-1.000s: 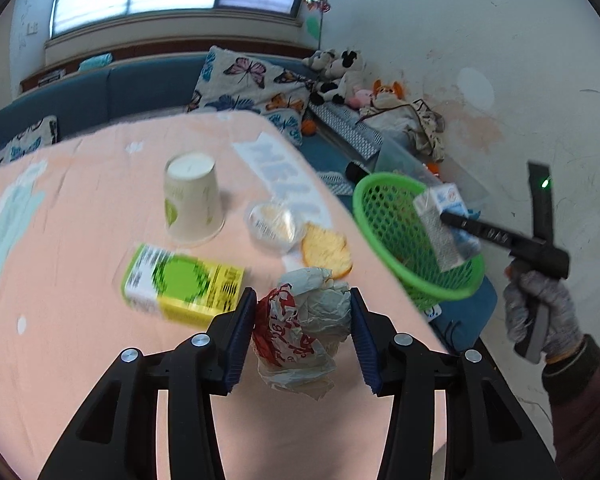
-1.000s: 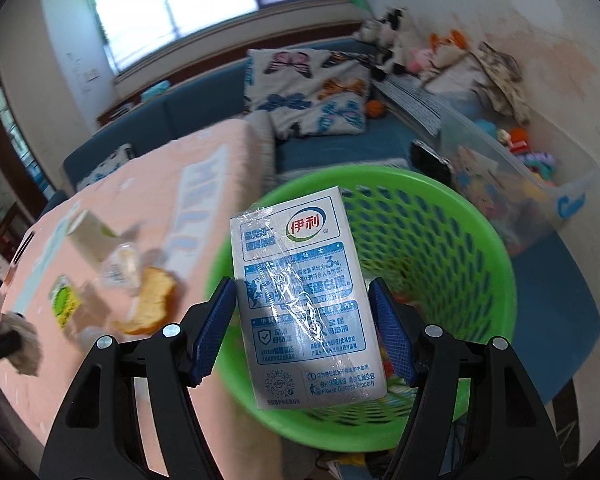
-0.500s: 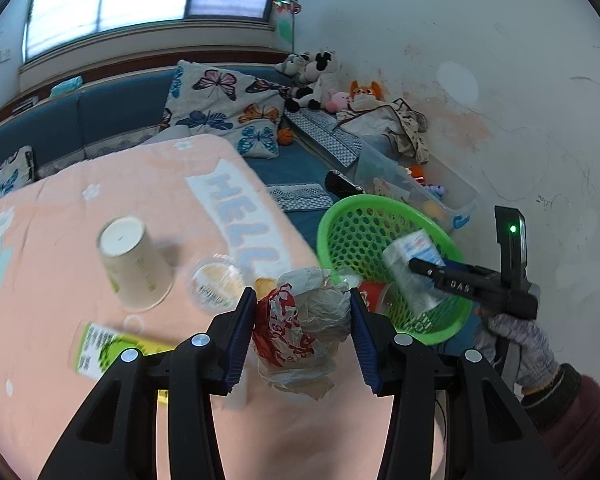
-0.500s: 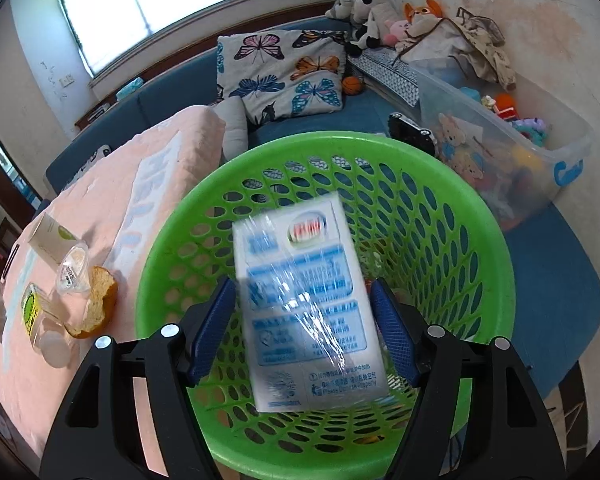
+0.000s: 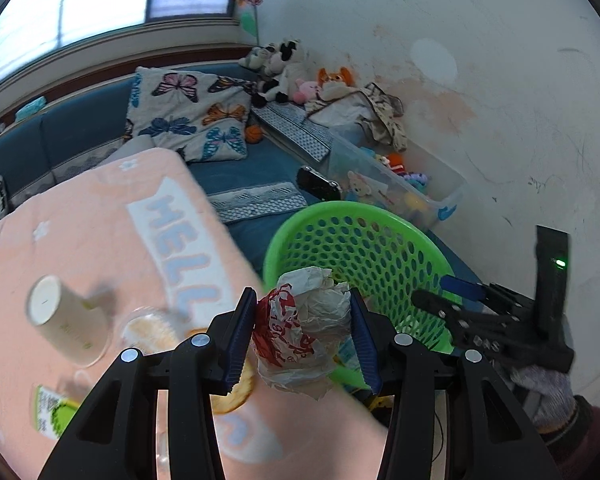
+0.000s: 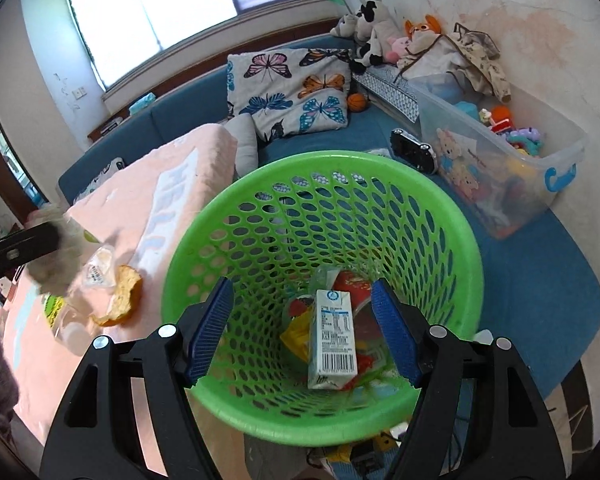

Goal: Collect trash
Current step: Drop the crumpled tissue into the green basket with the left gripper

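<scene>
1 green basket (image 6: 440, 216) w/ 1 milk carton (image 6: 334, 338) inside, right gripper (image 6: 302, 330) jaws wide, empty; left gripper (image 5: 303, 334) jaws clamp 1 crumpled wrapper (image 5: 304, 332); surface (image 5: 80, 240): 1 paper cup (image 5: 66, 326), 1 bread piece (image 6: 122, 296).

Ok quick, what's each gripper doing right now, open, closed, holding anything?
Left gripper: shut on the crumpled wrapper.
Right gripper: open and empty above the green basket; the milk carton lies inside.
</scene>
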`<state>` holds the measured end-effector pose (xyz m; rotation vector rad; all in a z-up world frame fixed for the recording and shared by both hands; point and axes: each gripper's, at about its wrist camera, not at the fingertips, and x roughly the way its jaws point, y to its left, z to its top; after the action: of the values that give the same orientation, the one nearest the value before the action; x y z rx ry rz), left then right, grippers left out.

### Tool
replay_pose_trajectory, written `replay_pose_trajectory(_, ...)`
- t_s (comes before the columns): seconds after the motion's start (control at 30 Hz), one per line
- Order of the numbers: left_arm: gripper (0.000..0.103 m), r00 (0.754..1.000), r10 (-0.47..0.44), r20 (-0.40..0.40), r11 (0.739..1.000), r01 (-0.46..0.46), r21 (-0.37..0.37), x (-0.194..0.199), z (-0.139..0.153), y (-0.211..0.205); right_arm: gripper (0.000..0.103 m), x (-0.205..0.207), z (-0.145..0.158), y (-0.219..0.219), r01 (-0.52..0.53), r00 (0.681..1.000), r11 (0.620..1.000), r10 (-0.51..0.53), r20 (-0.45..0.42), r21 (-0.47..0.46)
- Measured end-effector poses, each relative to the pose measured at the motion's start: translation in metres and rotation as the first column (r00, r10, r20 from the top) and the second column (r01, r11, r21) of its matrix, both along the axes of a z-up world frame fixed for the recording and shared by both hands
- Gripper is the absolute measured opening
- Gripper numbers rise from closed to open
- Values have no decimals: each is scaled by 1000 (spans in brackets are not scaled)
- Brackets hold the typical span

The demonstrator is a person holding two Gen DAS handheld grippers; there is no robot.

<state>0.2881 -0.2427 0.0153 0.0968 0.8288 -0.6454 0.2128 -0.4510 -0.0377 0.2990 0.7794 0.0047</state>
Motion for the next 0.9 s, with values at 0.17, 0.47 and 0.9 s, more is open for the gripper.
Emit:
replay_pose_trajectory(0.17, 46, 999, -37, -35, 999, 38, 19, 9, -11, -30, 72, -20, 4, -4, 8, 1000, 1000, -8, 14, 1)
replay_pose_trajectory(0.47, 56, 996, -67, -61, 996, 71, 59, 19, -29, -74, 72, -38, -2, -12, 29, 1000, 999, -29, 9, 26)
replay_pose_trajectory(0.9, 72, 998, -25, -62, 999, 28, 35, 14, -24, -52, 72, -44, 2, -1, 7, 1000, 999, -8, 23, 44)
